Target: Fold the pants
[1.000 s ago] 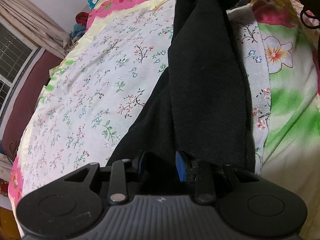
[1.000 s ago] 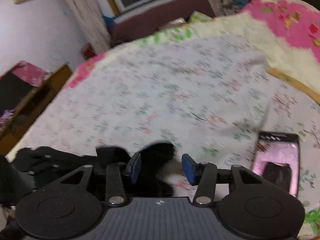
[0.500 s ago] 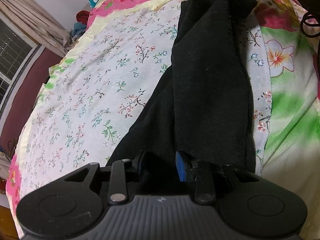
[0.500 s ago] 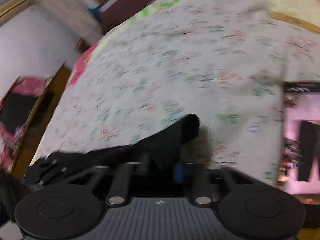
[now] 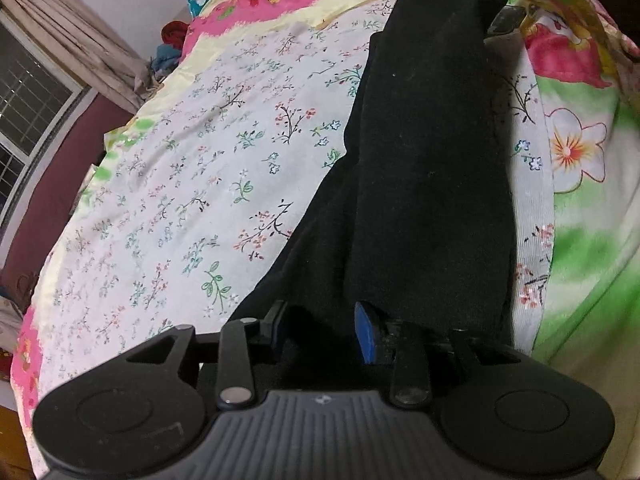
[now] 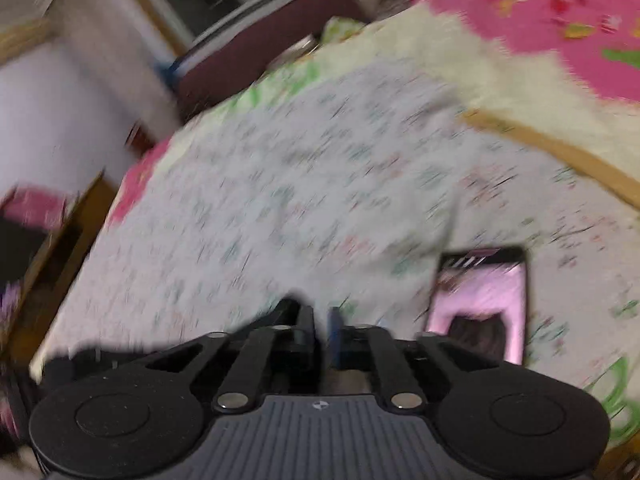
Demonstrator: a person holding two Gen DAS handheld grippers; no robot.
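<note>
left gripper [image 5: 322, 330]: black pants [image 5: 420, 168] being pinched, lower centre | right gripper [image 6: 320, 330]: jaws just reopening slightly, nearly together, grip unclear through blur | phone [image 6: 480, 304] lying lower right on floral sheet [image 6: 300, 200]

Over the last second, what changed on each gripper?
The right gripper swung over the floral sheet; its jaws closed, then have just been opening slightly. Black cloth sat between them half a second ago; now blur hides whether any remains. The phone sits at its right. Unchanged: the left gripper holds the near end of the black pants, which lie stretched along the bed.
</note>
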